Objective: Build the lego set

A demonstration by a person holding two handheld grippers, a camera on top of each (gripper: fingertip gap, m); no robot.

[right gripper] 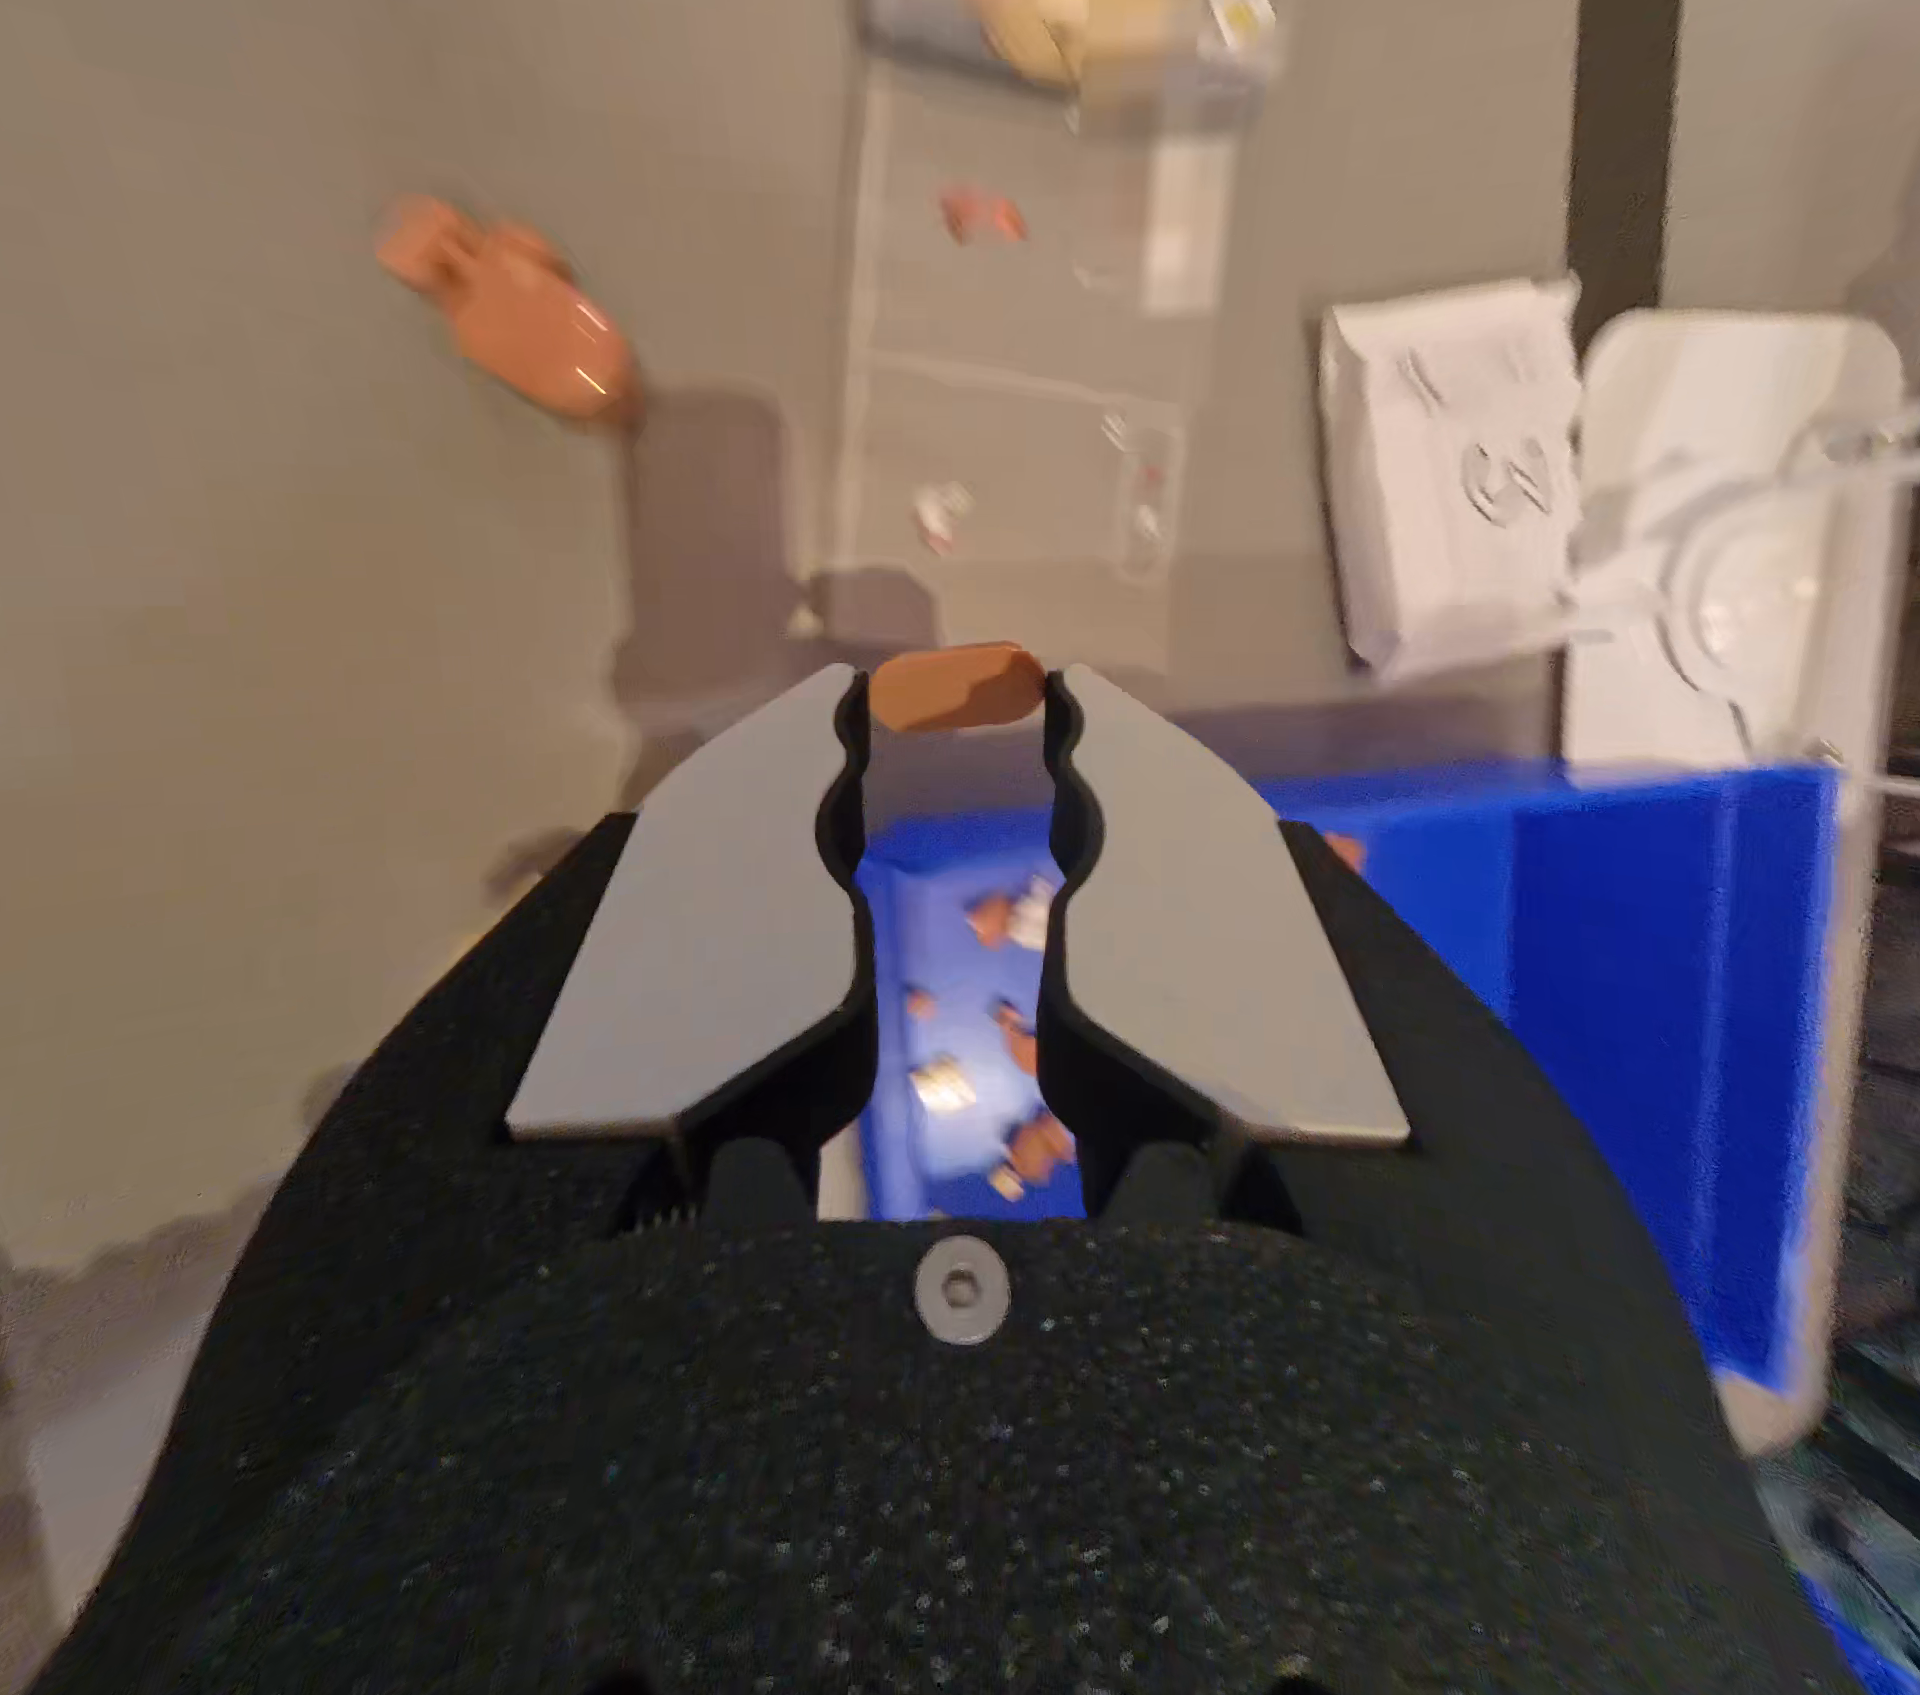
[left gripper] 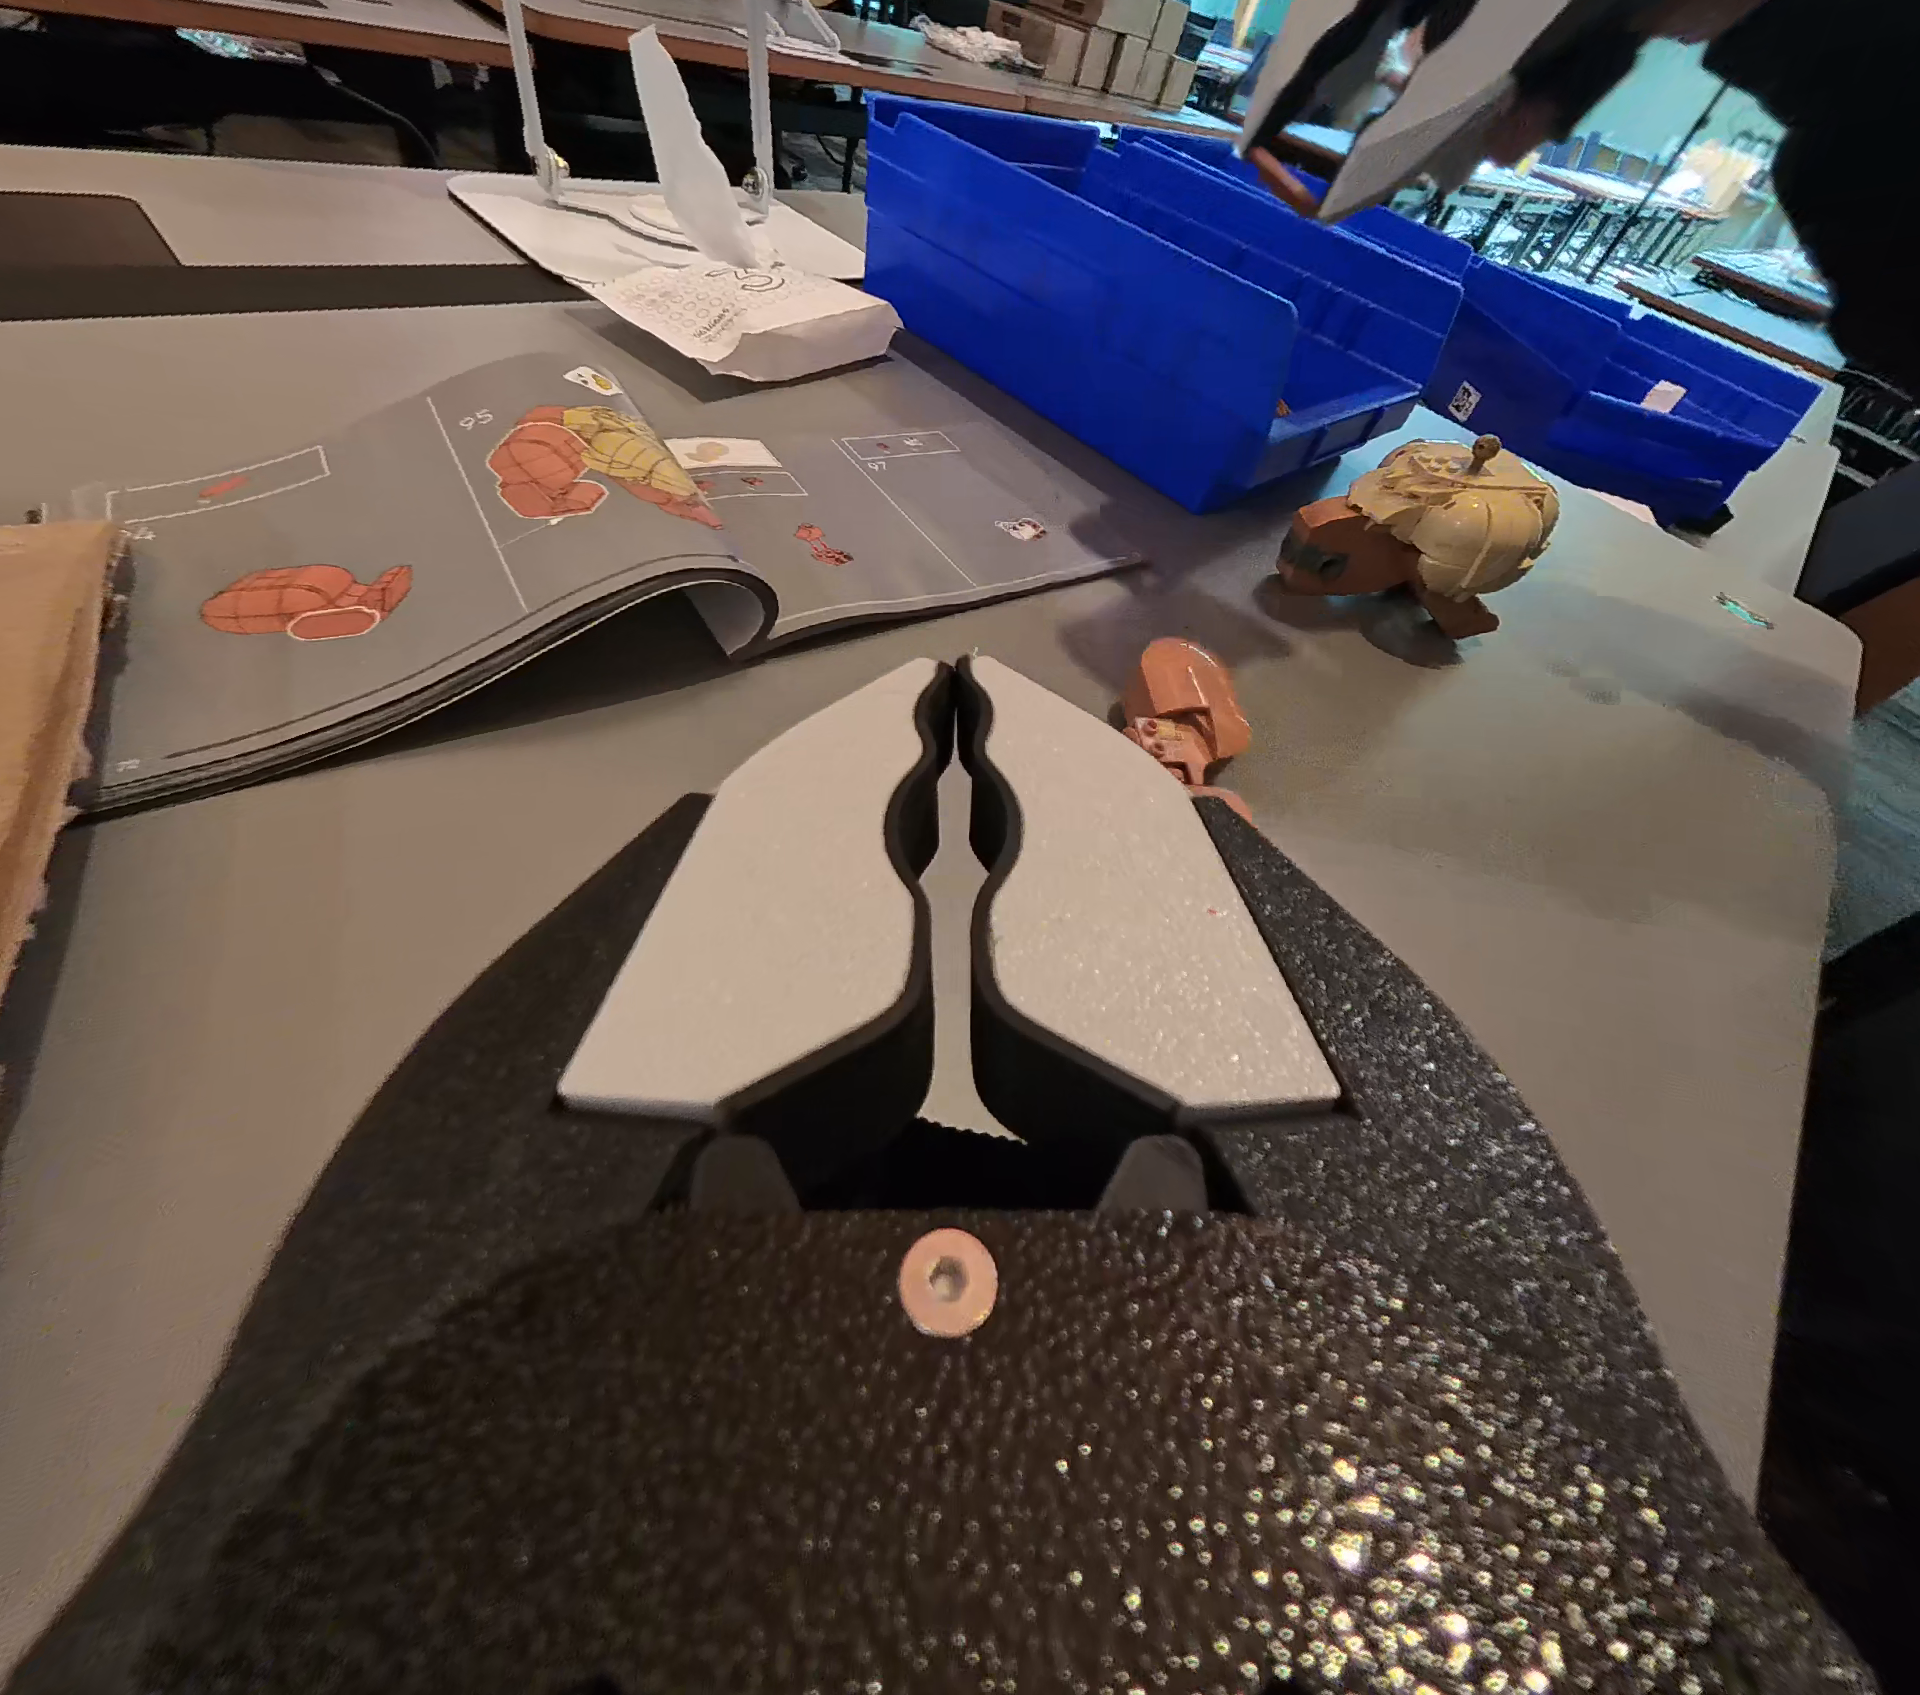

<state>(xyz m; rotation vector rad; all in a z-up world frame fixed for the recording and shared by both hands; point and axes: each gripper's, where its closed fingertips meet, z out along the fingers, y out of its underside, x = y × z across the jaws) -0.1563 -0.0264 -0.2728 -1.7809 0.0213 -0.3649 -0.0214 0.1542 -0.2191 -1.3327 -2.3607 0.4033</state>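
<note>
Left wrist view: we sit low, close over the bench (left gripper: 1455, 918), facing level across it toward the open booklet (left gripper: 520, 565) and blue bins (left gripper: 1091, 315). Right wrist view: we hang high, looking steeply down. Shared ground: booklet (right gripper: 1039, 243), small brown brick piece (left gripper: 1184, 710) (right gripper: 520, 315), white paper bag (left gripper: 769, 315) (right gripper: 1444, 482), a bin (right gripper: 1610, 970).

A white paper bag (left gripper: 774, 315) and a white stand (left gripper: 623, 87) are seen on the grey surface (left gripper: 1455, 866); cardboard boxes (left gripper: 1112, 24) are stacked far behind.
</note>
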